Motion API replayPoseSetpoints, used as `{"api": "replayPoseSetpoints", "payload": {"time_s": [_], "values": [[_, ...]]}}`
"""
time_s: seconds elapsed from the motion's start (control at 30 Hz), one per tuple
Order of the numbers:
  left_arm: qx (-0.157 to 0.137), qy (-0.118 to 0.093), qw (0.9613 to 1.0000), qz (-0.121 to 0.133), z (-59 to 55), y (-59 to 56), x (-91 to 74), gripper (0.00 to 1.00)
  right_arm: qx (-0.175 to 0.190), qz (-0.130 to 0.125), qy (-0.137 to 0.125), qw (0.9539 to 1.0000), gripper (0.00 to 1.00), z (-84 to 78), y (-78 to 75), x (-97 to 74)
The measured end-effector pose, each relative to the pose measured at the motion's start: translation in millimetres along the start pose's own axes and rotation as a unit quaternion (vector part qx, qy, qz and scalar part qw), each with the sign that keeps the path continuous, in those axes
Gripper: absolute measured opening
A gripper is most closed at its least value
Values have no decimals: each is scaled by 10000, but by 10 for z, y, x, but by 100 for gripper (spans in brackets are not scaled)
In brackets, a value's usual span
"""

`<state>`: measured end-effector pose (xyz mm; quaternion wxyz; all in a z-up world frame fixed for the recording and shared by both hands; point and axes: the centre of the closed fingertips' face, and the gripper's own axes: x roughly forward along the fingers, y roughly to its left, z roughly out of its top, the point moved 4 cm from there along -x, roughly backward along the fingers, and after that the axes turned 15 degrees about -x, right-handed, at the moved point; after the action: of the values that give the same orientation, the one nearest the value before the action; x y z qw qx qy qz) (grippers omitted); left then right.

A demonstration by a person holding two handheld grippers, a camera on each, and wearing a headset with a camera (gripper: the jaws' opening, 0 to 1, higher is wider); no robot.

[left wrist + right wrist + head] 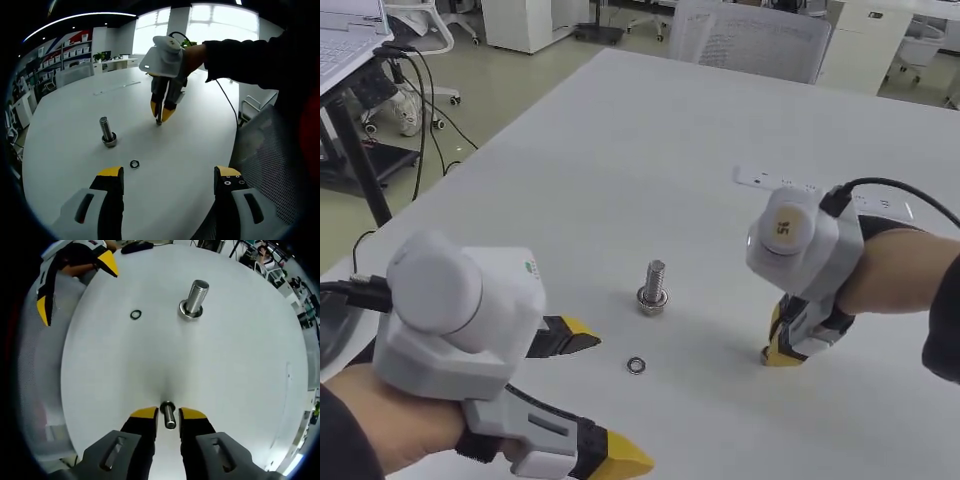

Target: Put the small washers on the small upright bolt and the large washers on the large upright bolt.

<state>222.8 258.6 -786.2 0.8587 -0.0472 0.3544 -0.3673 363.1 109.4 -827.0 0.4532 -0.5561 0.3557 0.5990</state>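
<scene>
The large bolt stands upright mid-table with a washer around its base. One small washer lies flat in front of it. My right gripper points down at the table to the right, shut on the small bolt, which stands on the tabletop between its yellow tips. My left gripper hovers open near the front edge. The small washer lies just ahead of its jaws, nearer the left one.
A white power strip lies on the white table behind the right gripper. A mesh chair stands at the far edge. A desk with a laptop and cables is off to the left.
</scene>
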Motion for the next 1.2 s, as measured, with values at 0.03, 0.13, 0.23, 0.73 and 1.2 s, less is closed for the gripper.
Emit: {"api": "replayPoseSetpoints", "payload": {"time_s": [0.03,0.13,0.23,0.73,1.2], "values": [[2,-3,10000,0,3,1,1,73,5,-11,-3,10000,19,-4,-3,-5],[6,-2,10000,1,7,4,3,73,31,-30,-8,10000,20,-24,-7,-22],[13,5,10000,-3,7,2,7,73,74,-54,-24,10000,20,-44,-7,-46],[36,12,10000,-8,-1,-2,14,73,232,-96,-31,9997,22,-166,59,-100],[50,12,10000,-20,-6,-9,19,73,306,-50,-22,9995,22,-233,240,-115]]}}
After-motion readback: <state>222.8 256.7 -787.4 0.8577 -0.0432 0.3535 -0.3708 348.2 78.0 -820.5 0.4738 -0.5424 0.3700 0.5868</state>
